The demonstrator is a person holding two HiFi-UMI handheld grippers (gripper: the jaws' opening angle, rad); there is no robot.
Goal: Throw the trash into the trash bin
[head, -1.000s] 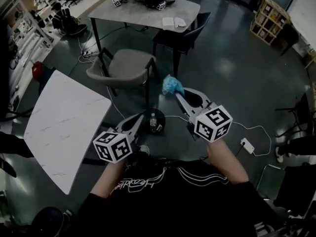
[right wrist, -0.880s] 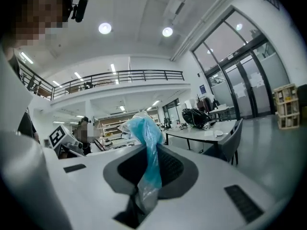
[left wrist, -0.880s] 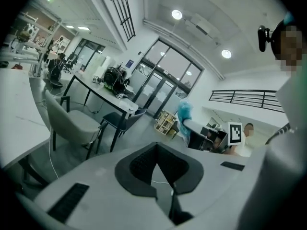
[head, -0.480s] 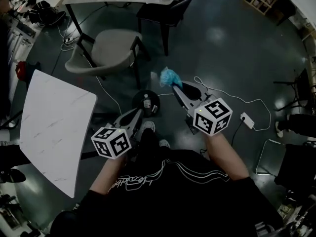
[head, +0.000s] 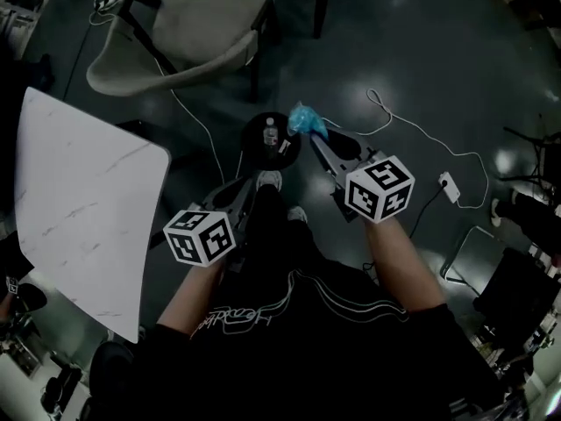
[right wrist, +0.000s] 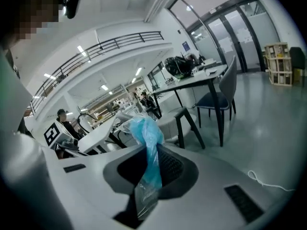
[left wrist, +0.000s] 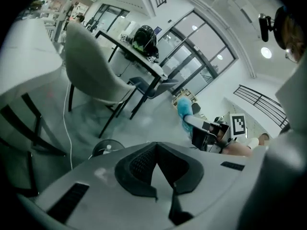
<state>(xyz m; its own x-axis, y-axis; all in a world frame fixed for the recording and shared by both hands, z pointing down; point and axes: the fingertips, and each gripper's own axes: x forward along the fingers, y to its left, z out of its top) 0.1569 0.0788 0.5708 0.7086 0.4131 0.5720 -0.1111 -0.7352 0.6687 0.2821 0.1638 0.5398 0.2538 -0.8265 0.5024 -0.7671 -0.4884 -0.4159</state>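
Observation:
A crumpled blue plastic wrapper [head: 306,121] is pinched in my right gripper [head: 314,139], which is shut on it. In the right gripper view the wrapper [right wrist: 149,143] runs up between the pads and bunches above the tips. A small round black trash bin [head: 270,139] stands on the dark floor just left of the wrapper, with a bottle inside. My left gripper [head: 253,187] hovers nearer to me, below the bin in the head view. It is shut with nothing in it [left wrist: 156,146]. From the left gripper view the bin [left wrist: 106,147] lies low at the left.
A grey chair [head: 188,24] stands beyond the bin and a white marble table [head: 79,209] is at the left. A white cable leads to a power strip [head: 449,185] on the right. The person's shoe [head: 268,181] is beside the bin.
Both grippers have sunk toward the floor. The blue wrapper, still held, is now right beside the bin's rim, and the bin looks larger and closer.

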